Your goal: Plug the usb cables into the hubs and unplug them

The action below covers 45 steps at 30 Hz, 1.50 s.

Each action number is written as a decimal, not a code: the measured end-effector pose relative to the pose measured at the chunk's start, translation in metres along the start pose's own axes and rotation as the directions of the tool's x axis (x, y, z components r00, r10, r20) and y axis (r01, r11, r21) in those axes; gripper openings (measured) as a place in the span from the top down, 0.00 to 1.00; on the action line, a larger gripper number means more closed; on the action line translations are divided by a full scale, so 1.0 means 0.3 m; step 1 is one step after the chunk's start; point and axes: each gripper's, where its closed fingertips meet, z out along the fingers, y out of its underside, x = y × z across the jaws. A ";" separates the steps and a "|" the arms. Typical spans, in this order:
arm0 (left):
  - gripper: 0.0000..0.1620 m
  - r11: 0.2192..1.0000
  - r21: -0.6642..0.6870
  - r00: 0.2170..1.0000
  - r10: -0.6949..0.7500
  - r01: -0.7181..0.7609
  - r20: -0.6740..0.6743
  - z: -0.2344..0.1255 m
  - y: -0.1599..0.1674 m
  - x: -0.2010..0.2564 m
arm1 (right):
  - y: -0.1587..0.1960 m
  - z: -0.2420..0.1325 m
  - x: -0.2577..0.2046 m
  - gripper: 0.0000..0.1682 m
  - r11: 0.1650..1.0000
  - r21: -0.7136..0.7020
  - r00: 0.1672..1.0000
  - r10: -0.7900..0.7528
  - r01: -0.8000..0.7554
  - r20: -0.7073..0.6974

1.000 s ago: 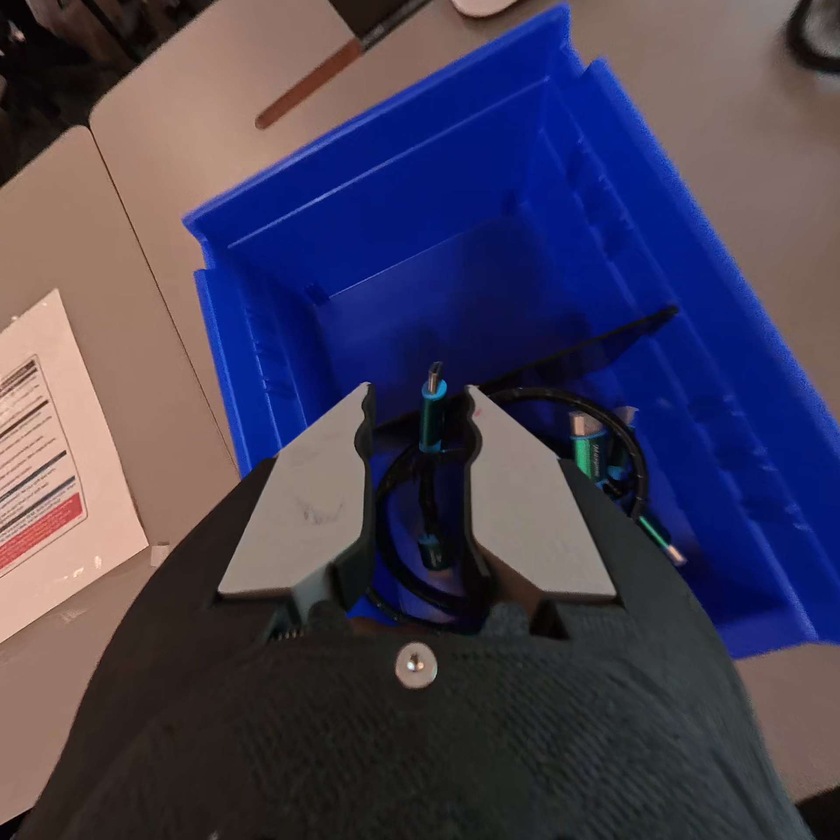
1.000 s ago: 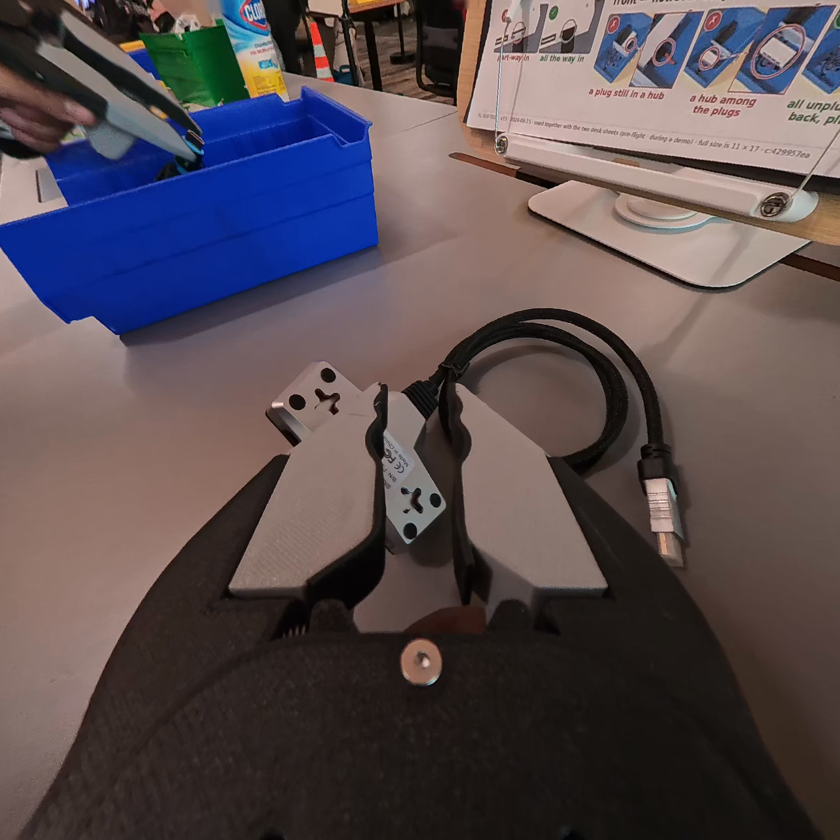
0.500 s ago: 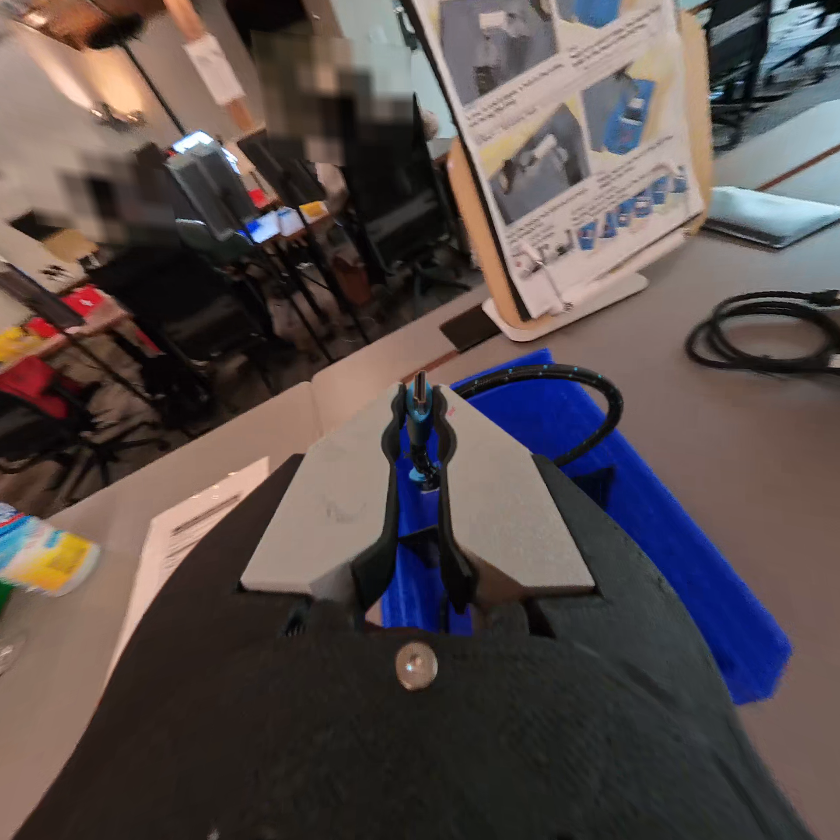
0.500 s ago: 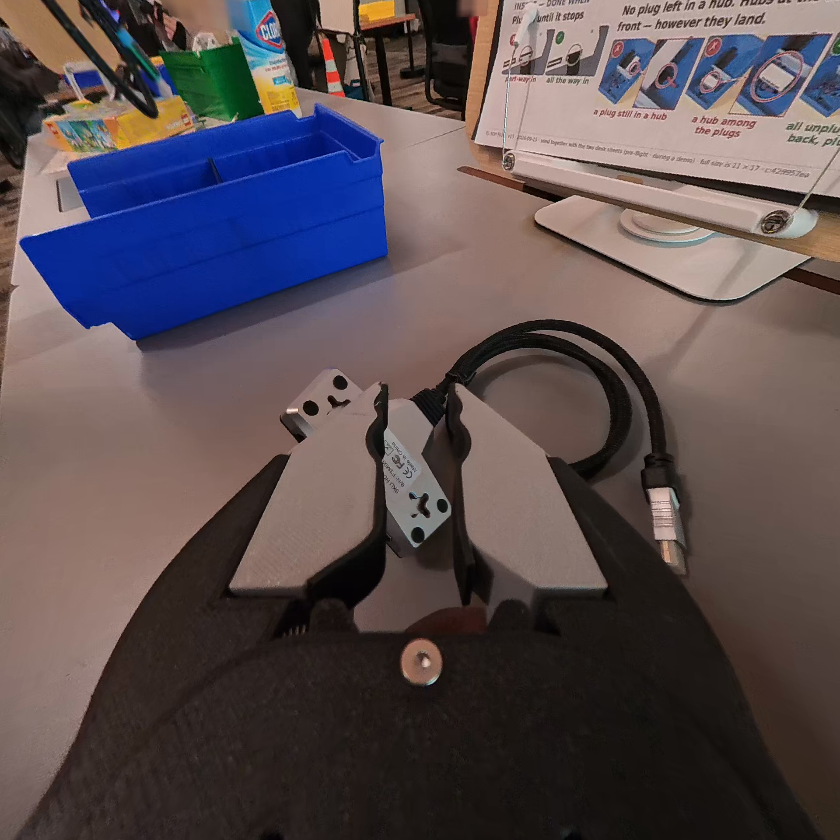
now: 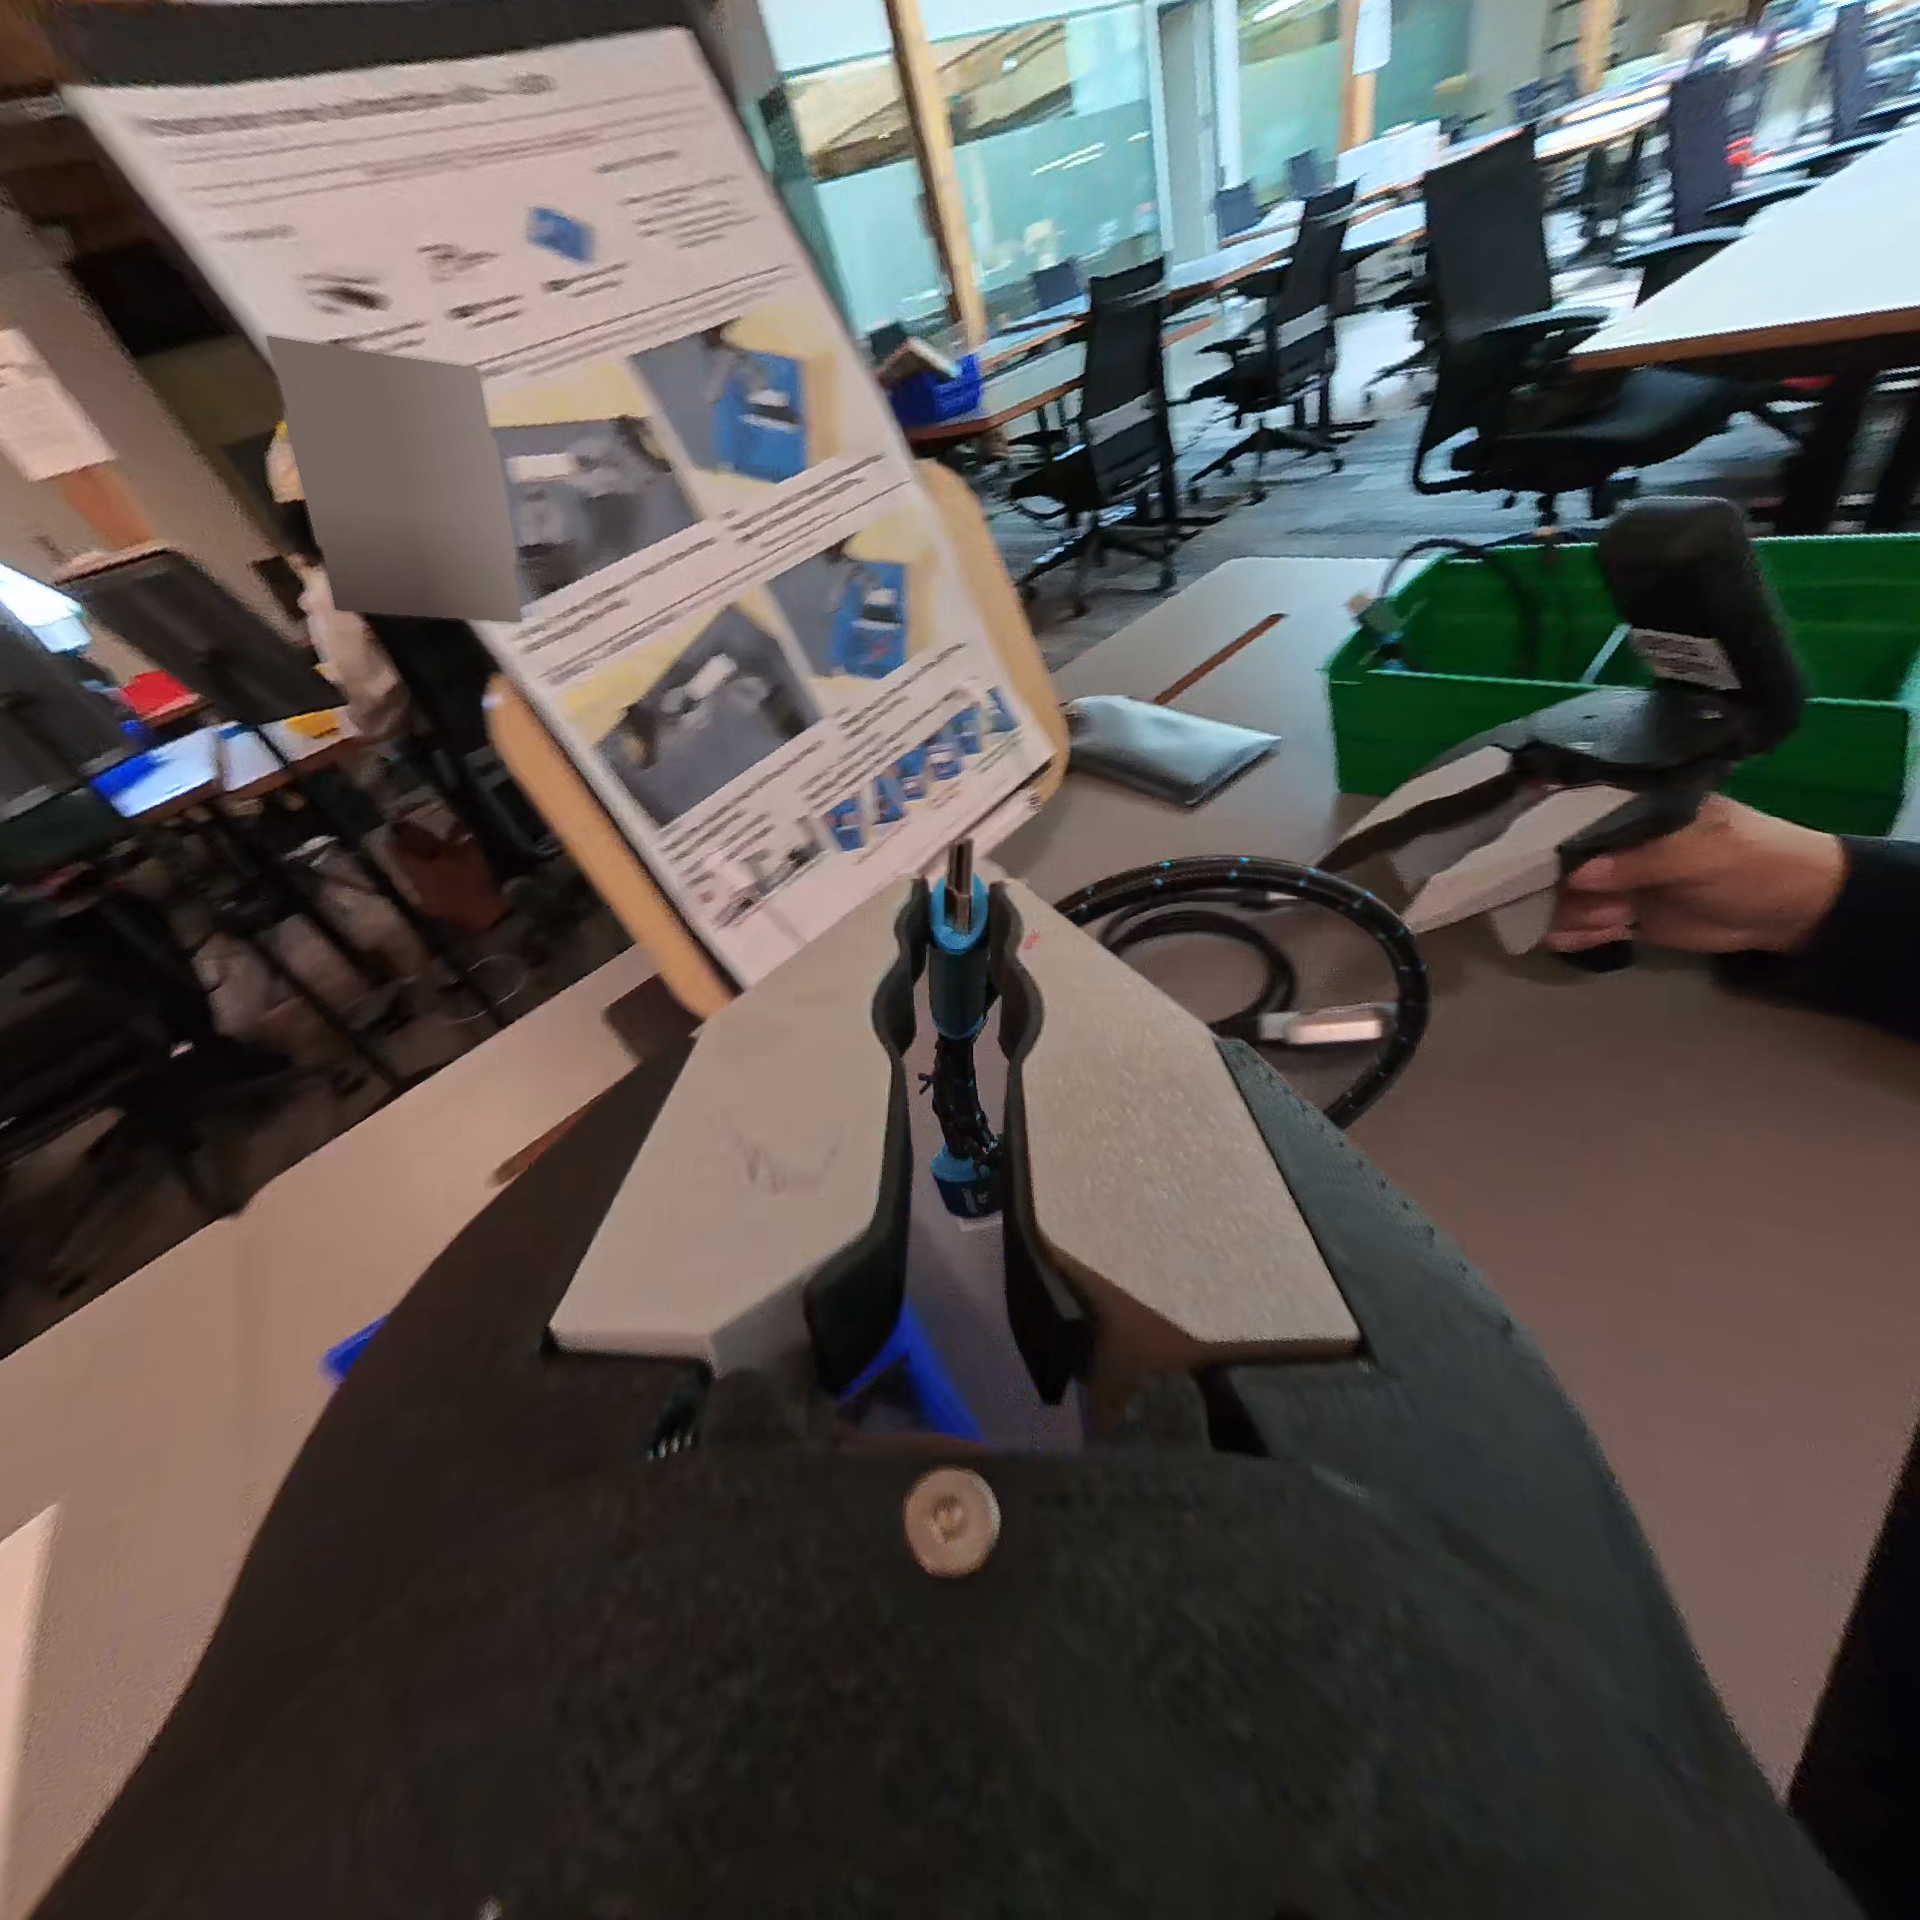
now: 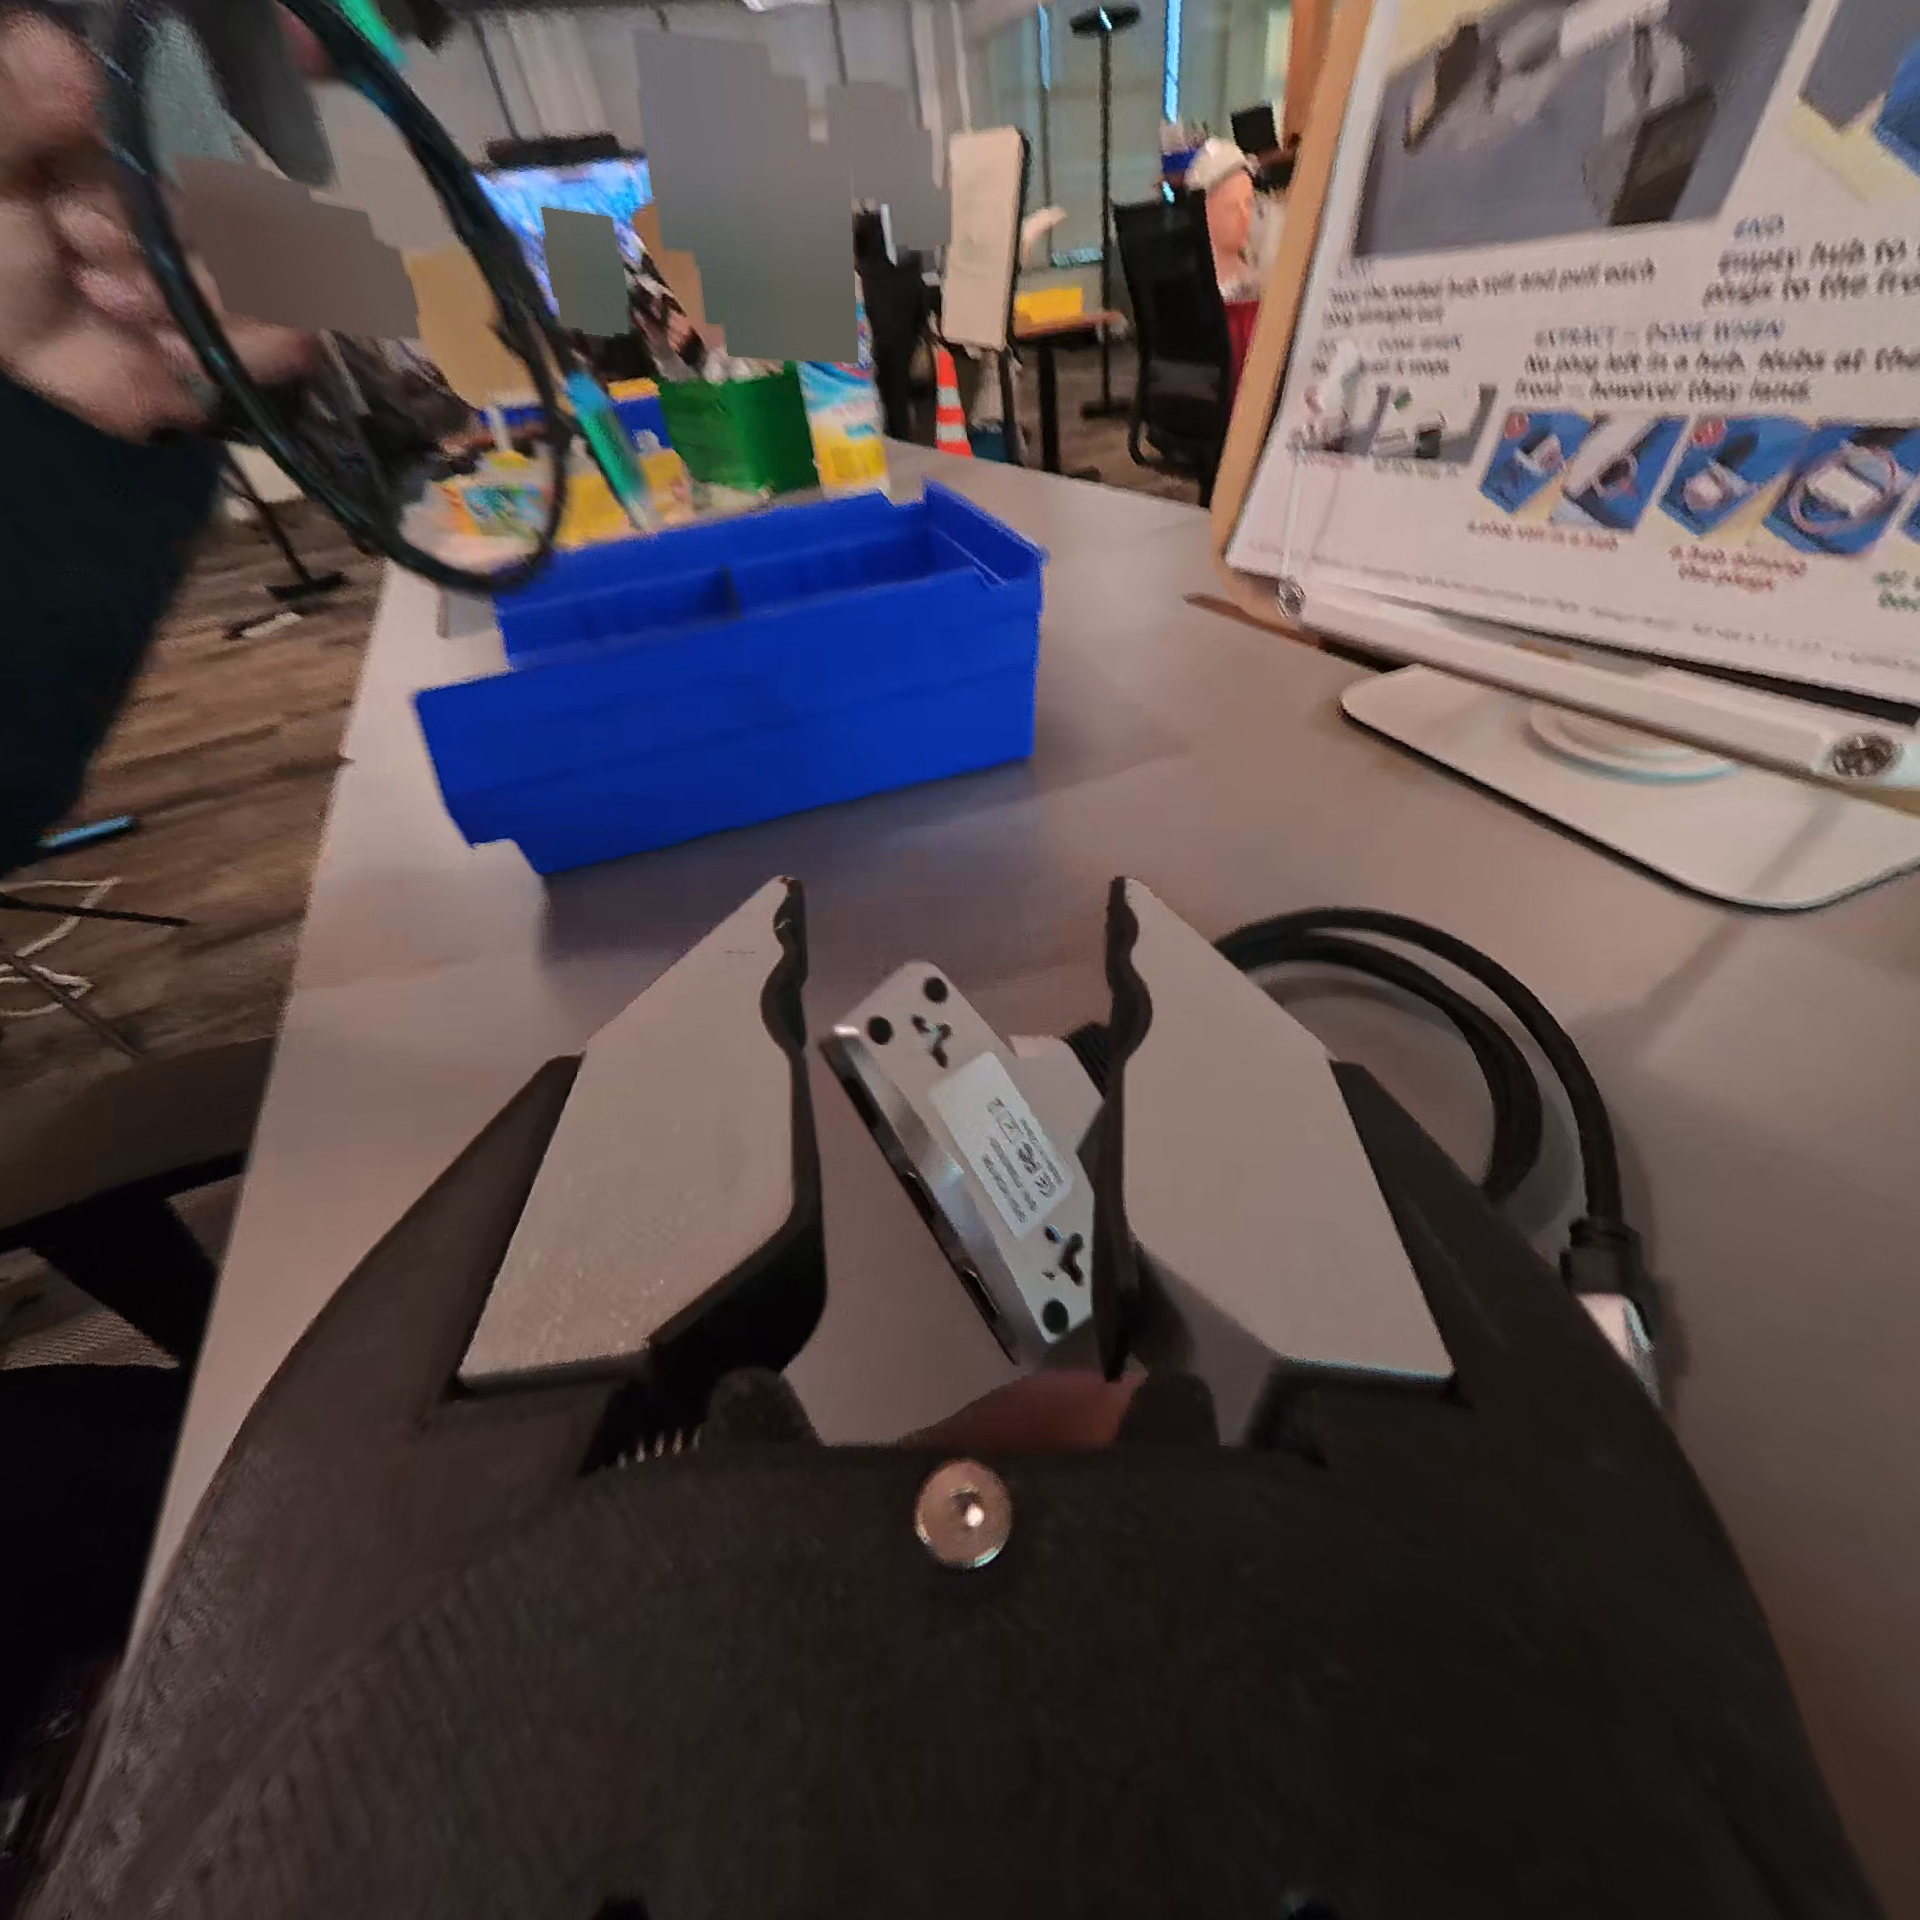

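My left gripper [image 5: 958, 914] is shut on the blue plug [image 5: 954, 940] of a black braided cable [image 5: 1397, 977] and holds it in the air, metal tip pointing forward. In the right wrist view the cable's loop [image 6: 457, 343] hangs at the upper left, with its other teal plug [image 6: 608, 447] dangling above the blue bin [image 6: 748, 665]. My right gripper [image 6: 951, 904] is open. A silver hub [image 6: 966, 1143] lies on the table between its fingers. The hub's black cable [image 6: 1455, 1018] curls to the right and ends in a silver plug [image 6: 1621, 1340].
An instruction board [image 6: 1610, 364] on a white base [image 6: 1558, 769] stands at the right. In the left wrist view a green bin [image 5: 1849, 727] and a grey pouch [image 5: 1164, 738] sit farther along the table. Office chairs and desks stand beyond.
My left gripper closed on the blue plug, lifted the cable out of the blue bin and swung up and right. My right gripper opened and let go of the silver hub.
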 end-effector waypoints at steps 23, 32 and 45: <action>0.94 0.911 0.411 0.653 0.290 0.036 -0.700 0.259 0.062 0.739 | -0.001 -0.071 -0.259 0.71 0.958 0.024 0.906 -0.277 0.284 0.321; 0.94 0.911 0.394 0.706 0.199 0.123 -0.680 0.312 0.073 0.709 | -0.087 -0.078 -0.265 0.94 0.927 0.208 0.906 -0.356 0.311 0.228; 0.69 0.992 -0.037 0.878 0.088 -0.119 -0.471 0.380 0.308 0.503 | -0.050 -0.134 0.039 0.97 0.915 -0.094 0.900 -0.403 0.393 -0.163</action>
